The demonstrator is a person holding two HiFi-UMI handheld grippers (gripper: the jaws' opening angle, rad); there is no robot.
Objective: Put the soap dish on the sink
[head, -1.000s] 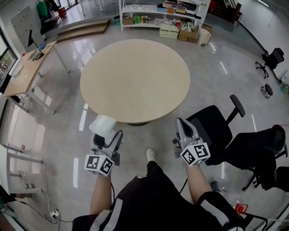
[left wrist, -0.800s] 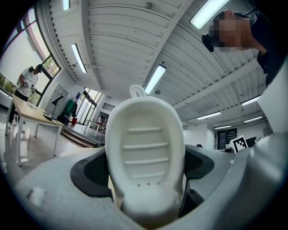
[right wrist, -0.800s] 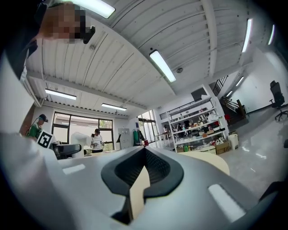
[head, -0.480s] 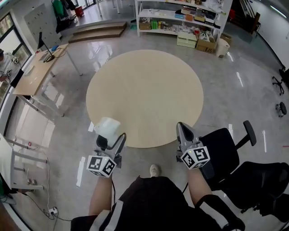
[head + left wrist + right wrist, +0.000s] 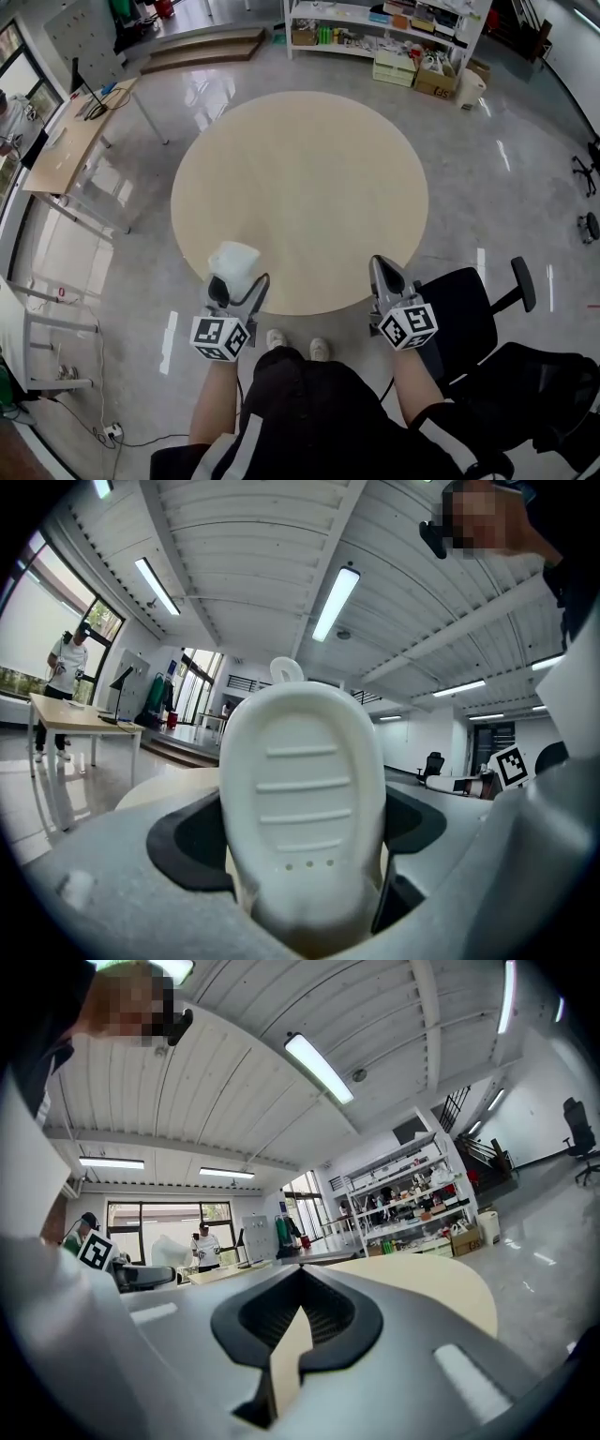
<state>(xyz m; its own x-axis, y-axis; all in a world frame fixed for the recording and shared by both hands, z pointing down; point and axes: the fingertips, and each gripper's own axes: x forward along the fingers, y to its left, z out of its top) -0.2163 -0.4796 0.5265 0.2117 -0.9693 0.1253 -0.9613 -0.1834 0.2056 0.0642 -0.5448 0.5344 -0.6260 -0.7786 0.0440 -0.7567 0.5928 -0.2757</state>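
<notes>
One soap dish clamped between left gripper jaws

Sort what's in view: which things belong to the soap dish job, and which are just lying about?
Job: soap dish, clamped in left tool; right tool, empty. No sink in view.
Lying about: round table, office chairs, shelving, desk.

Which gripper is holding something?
The left gripper, at the head view's left: its jaws clamp the white soap dish. The right gripper is shut and empty.

Open round table ahead, office chair right
</notes>
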